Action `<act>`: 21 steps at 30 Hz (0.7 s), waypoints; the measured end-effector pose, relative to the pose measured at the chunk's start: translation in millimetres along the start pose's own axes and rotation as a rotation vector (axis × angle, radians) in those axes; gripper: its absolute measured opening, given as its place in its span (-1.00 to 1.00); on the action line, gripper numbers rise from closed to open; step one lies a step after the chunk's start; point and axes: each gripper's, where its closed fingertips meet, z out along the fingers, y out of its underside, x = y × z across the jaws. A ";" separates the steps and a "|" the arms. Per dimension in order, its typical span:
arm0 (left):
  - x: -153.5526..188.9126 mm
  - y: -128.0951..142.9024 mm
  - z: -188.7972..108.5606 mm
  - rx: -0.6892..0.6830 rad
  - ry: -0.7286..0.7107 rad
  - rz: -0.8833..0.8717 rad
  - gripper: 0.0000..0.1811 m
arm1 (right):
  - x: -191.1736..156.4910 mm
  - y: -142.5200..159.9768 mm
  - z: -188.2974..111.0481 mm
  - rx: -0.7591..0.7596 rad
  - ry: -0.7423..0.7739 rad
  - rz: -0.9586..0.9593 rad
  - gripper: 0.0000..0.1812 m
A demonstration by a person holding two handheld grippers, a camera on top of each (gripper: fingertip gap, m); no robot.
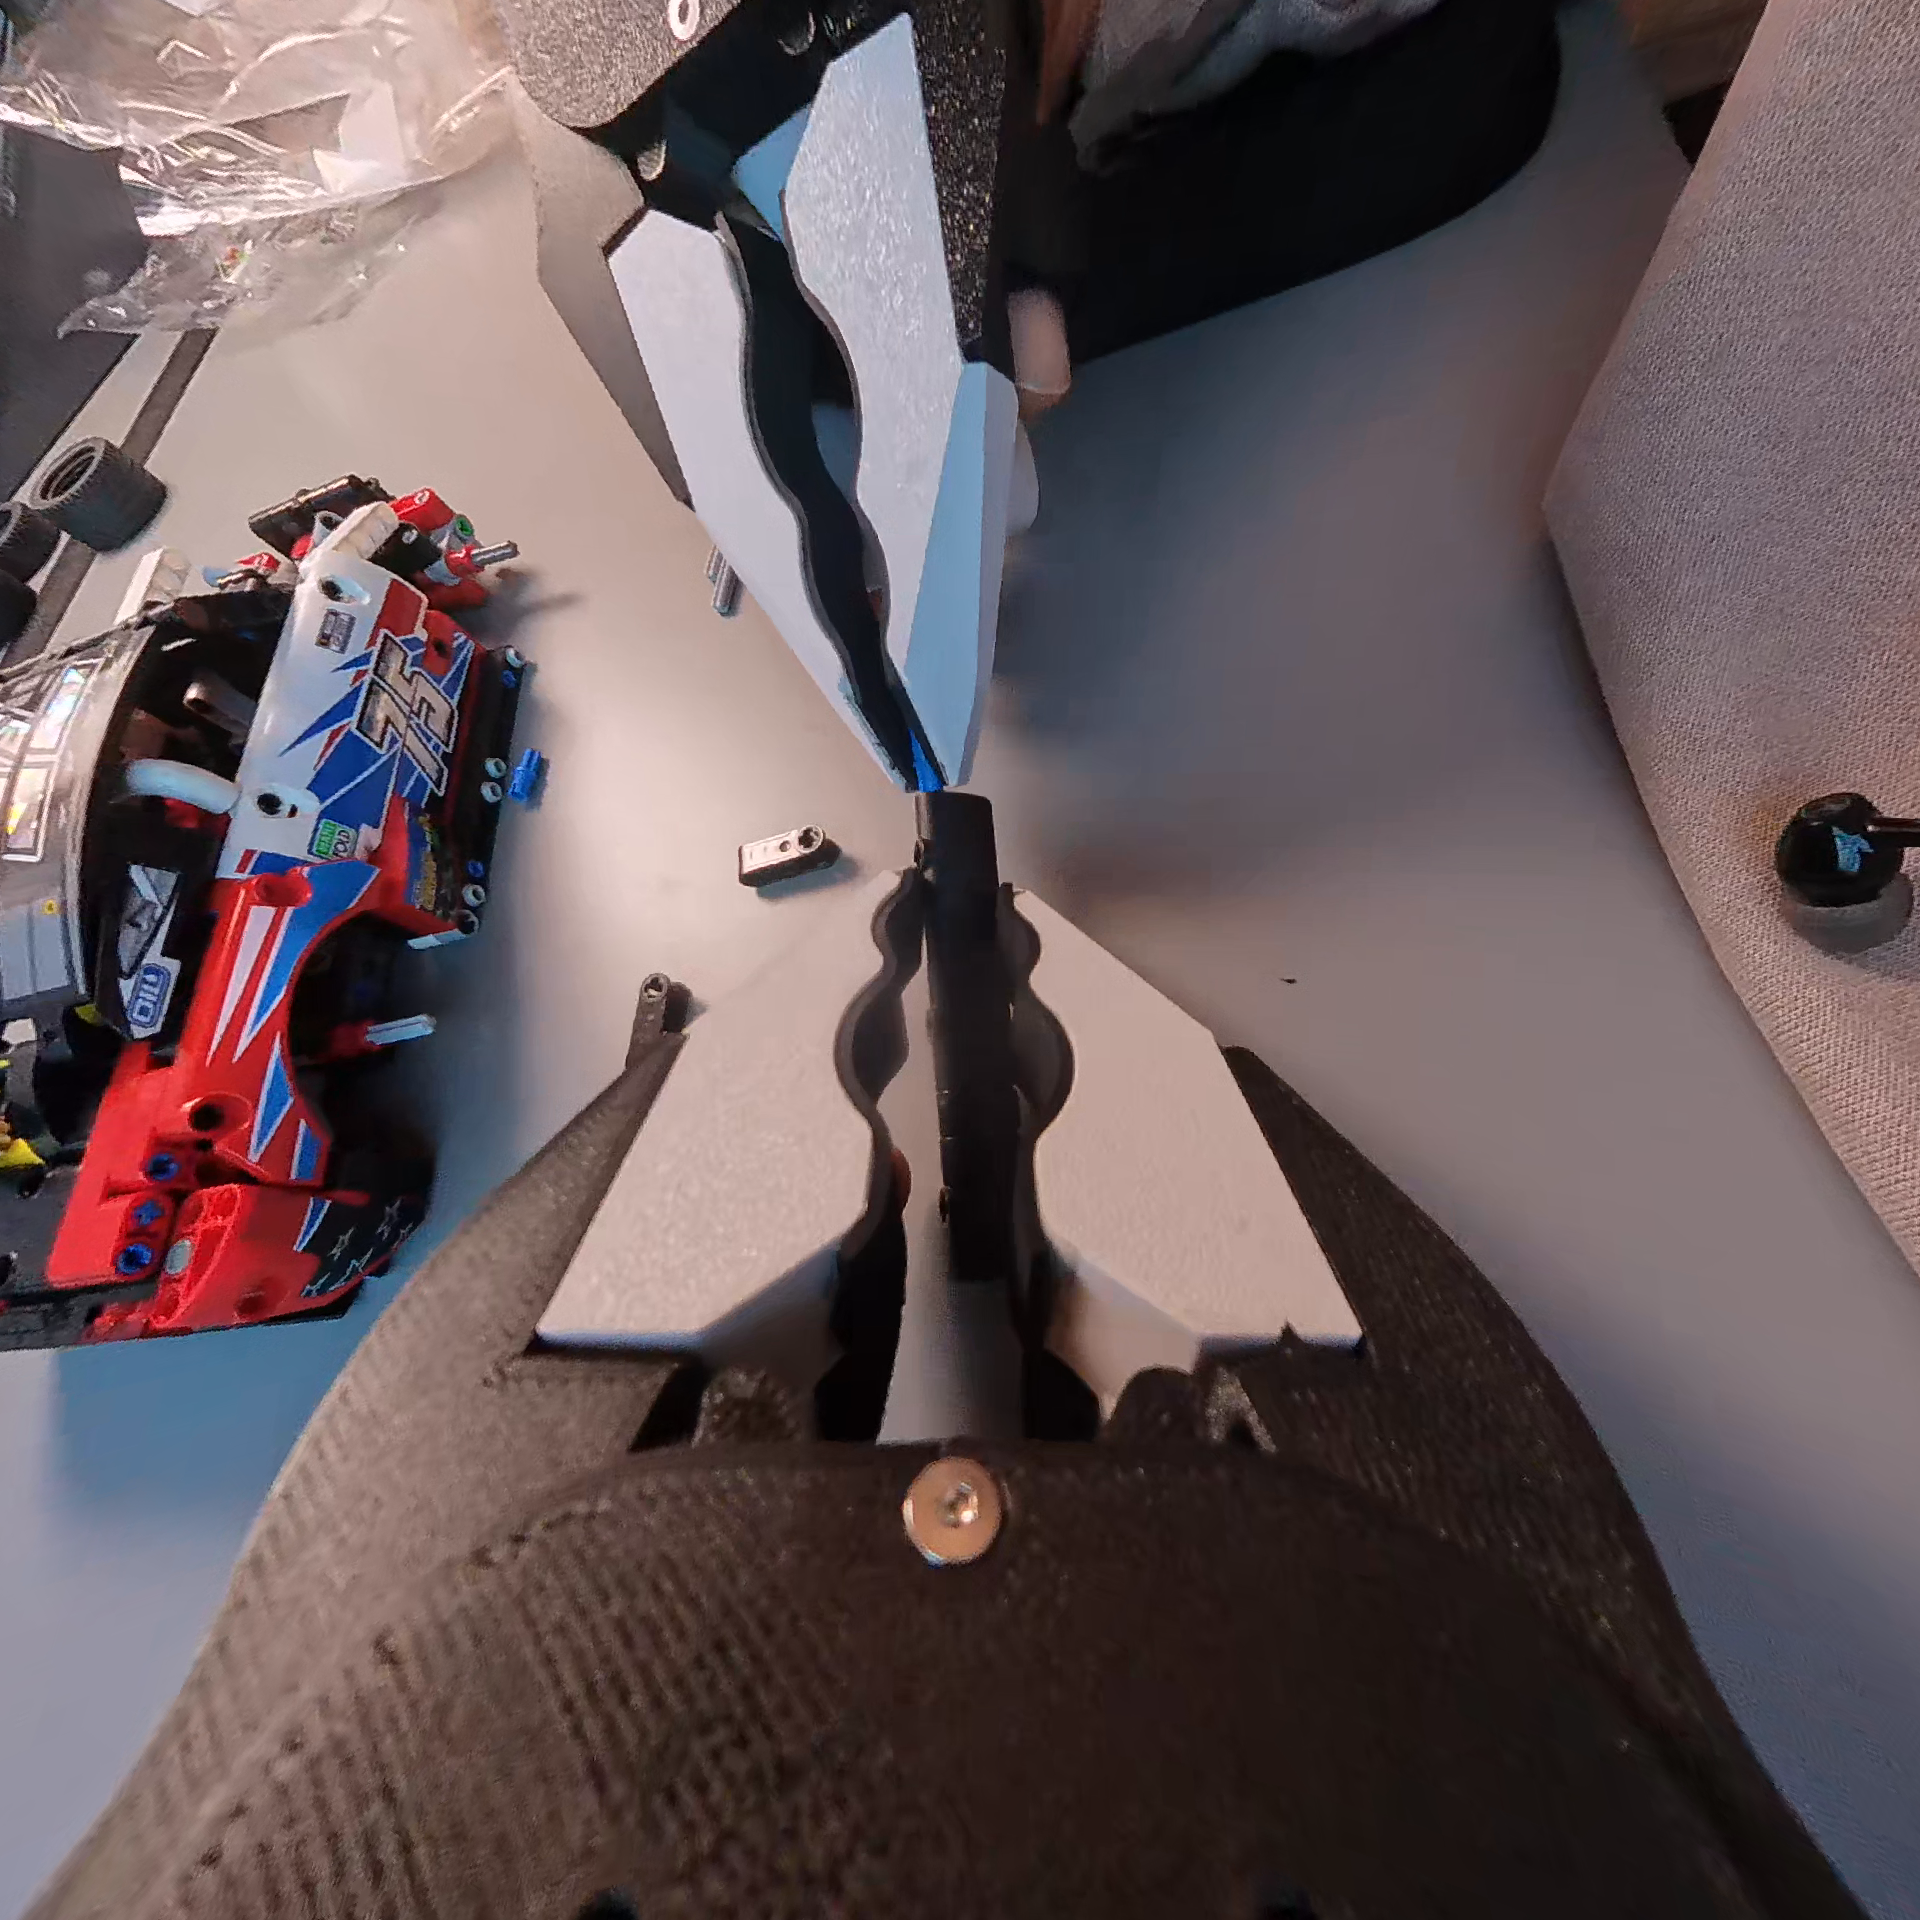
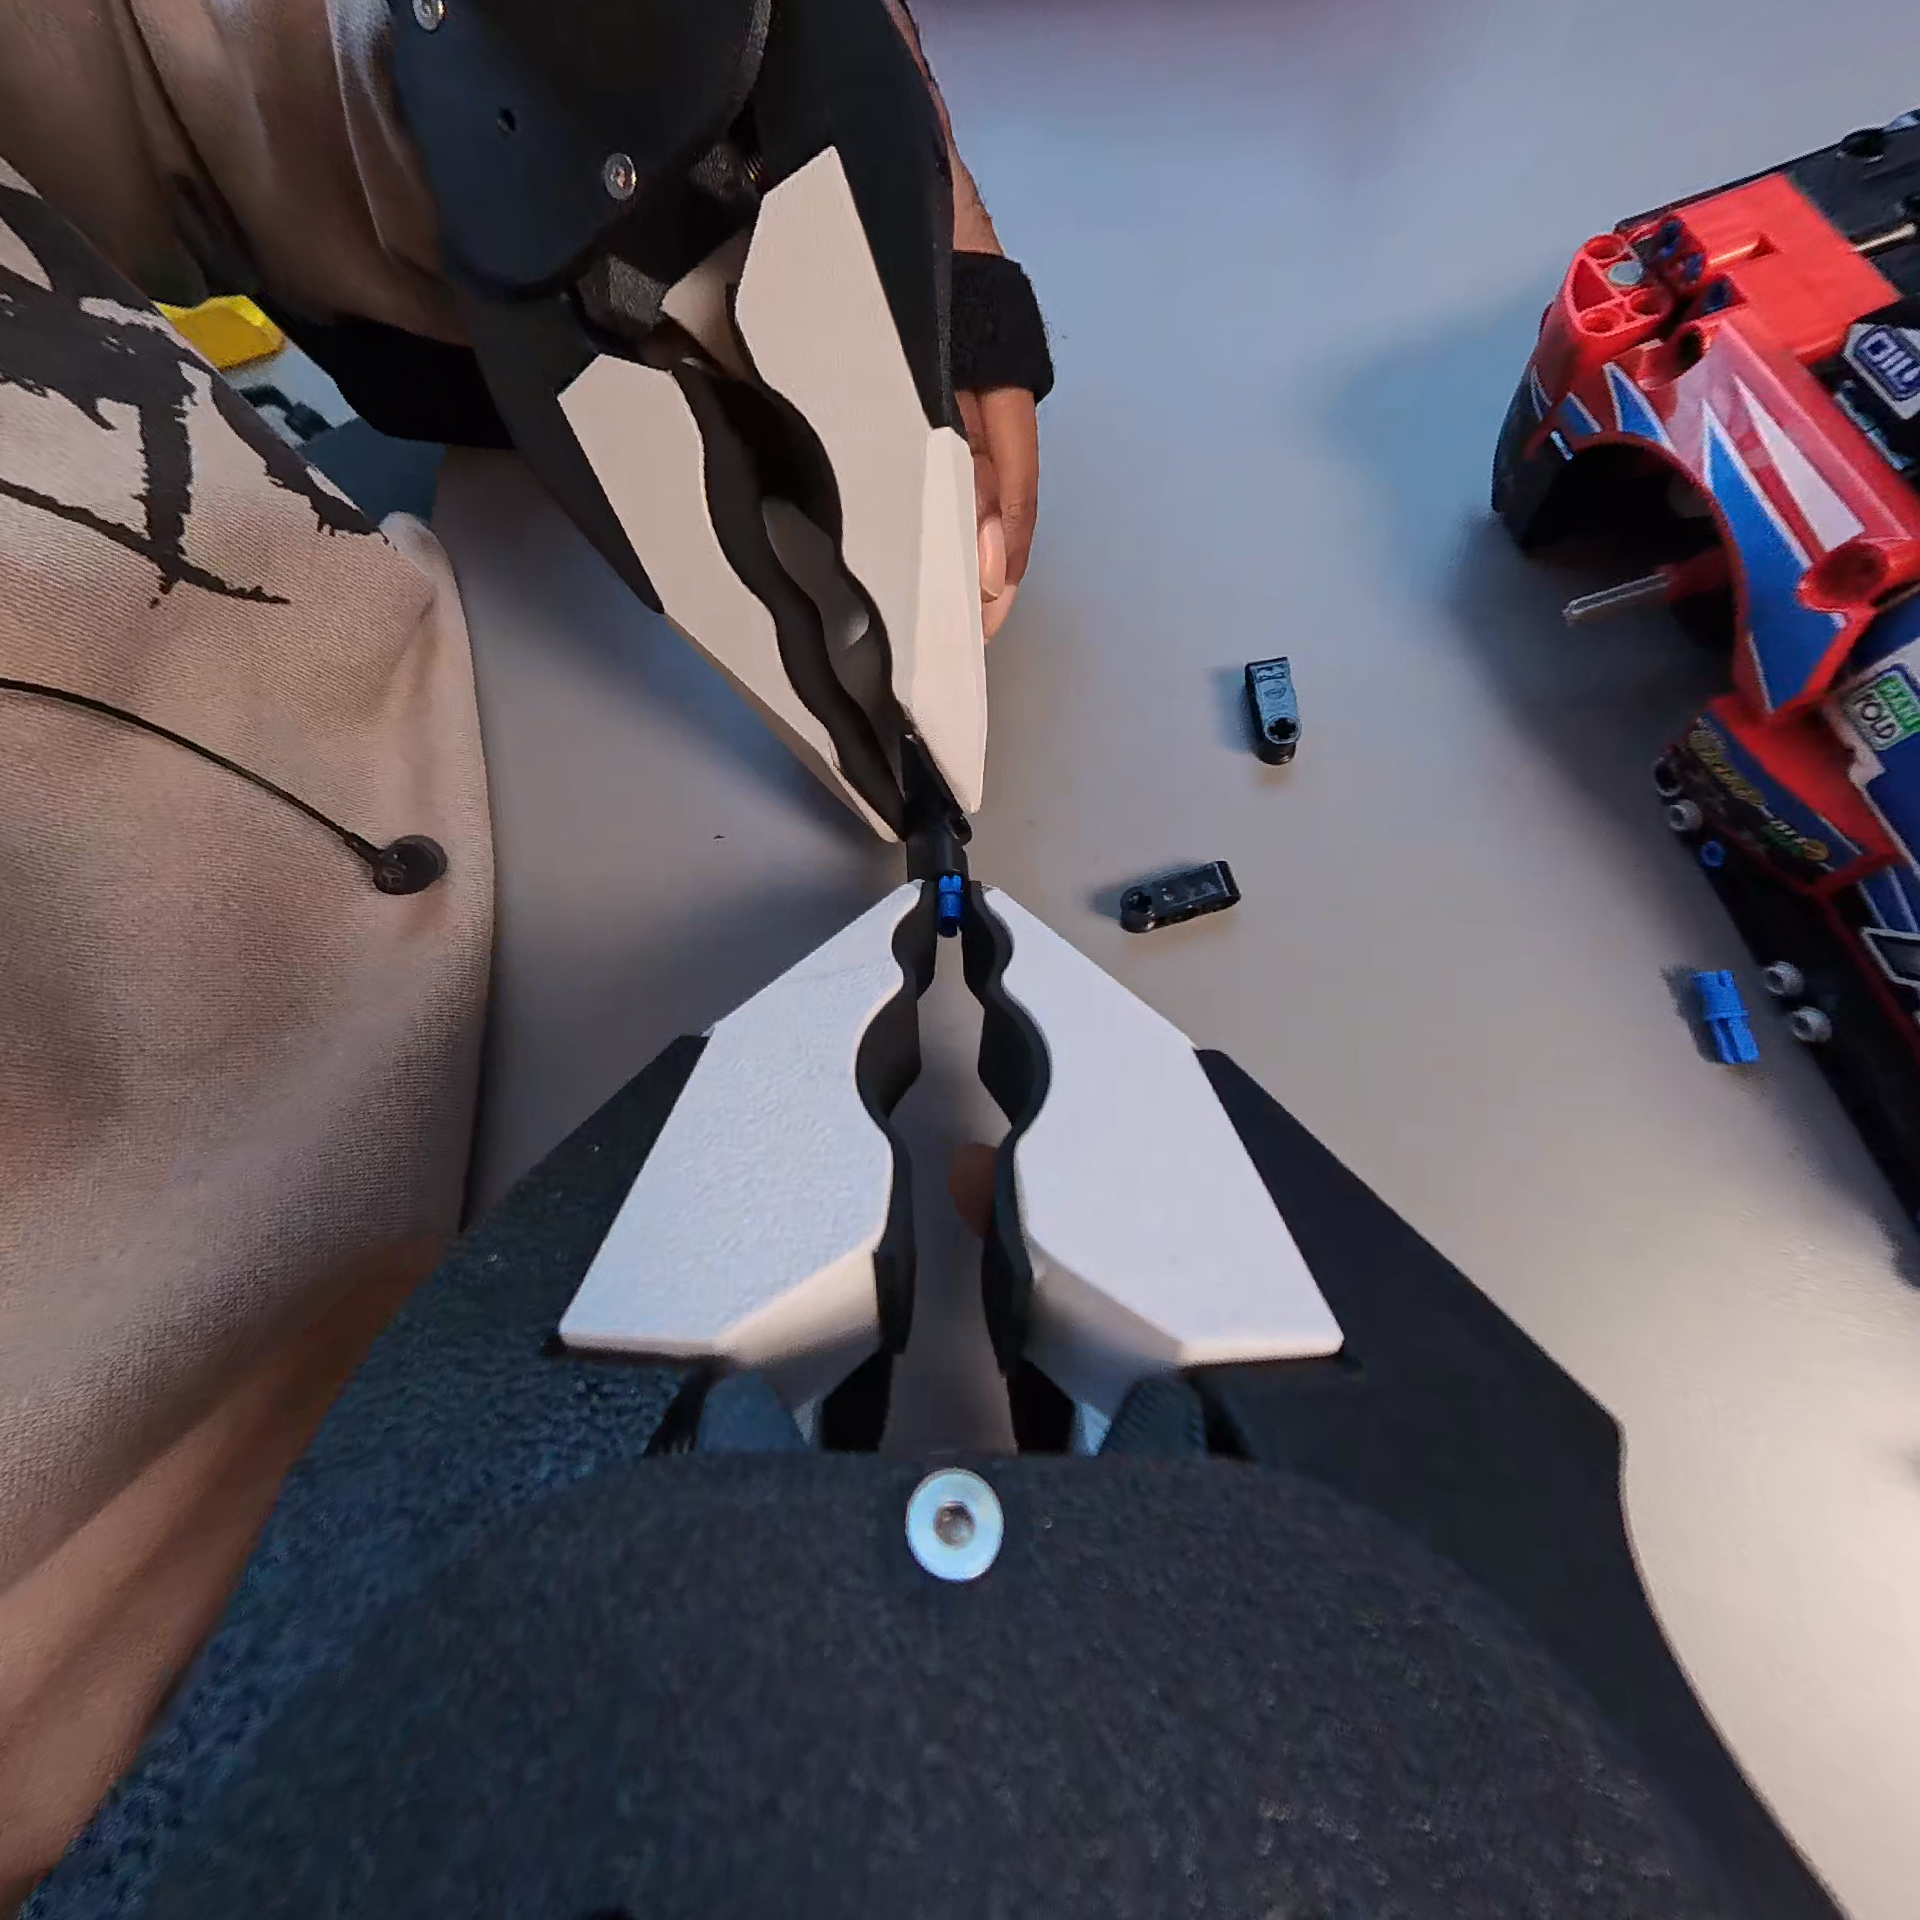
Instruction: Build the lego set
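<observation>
In the left wrist view my left gripper (image 1: 961, 899) is shut on a long black beam (image 1: 961, 847) that runs between its fingers, with the beam's end sticking out past the tips. In the right wrist view my right gripper (image 2: 948, 902) is shut on a small blue pin (image 2: 948, 896). The two grippers meet tip to tip above the table. The pin touches the end of the black beam (image 2: 932, 826). The right gripper (image 1: 925, 771) enters the left wrist view from above, and the left gripper (image 2: 928, 808) enters the right wrist view from above. The red, white and blue lego car (image 1: 291, 935) lies to the left.
Loose on the grey table (image 1: 1299, 727) are a short black beam (image 1: 787, 854), a blue pin (image 1: 528, 777) and a grey axle (image 1: 722, 587); the right wrist view shows two black pieces (image 2: 1273, 709) (image 2: 1179, 894). Tyres (image 1: 94, 494) and plastic bags (image 1: 260, 135) lie far left. A person's beige clothing (image 2: 208, 831) is close by. The grippers are tip to tip, or close to it.
</observation>
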 end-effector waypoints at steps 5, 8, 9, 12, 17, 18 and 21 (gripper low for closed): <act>-4.6 -4.8 -4.9 0.045 -0.008 -0.036 -0.88 | 1.0 -10.2 -3.5 0.098 -0.024 0.110 -0.98; -4.4 -5.4 -5.7 0.051 -0.015 -0.025 -0.89 | 0.1 -11.0 -3.6 0.104 -0.047 0.152 -0.99; -4.2 -5.0 -5.5 0.047 -0.016 -0.021 -0.88 | 0.8 -10.5 -2.8 0.097 -0.043 0.159 -0.99; -5.0 -6.1 -6.6 0.057 -0.021 -0.023 -0.89 | 1.9 -12.9 -3.1 0.125 -0.059 0.239 -0.99; -7.9 -10.1 -10.4 0.090 -0.046 -0.024 -0.89 | 0.5 -19.9 -6.7 0.204 -0.120 0.372 -0.99; -7.8 -9.5 -10.1 0.085 -0.046 -0.023 -0.89 | 0.9 -19.5 -6.1 0.202 -0.118 0.377 -0.99; -7.9 -8.5 -9.6 0.076 -0.054 -0.016 -0.89 | 2.3 -17.9 -4.7 0.202 -0.099 0.404 -0.98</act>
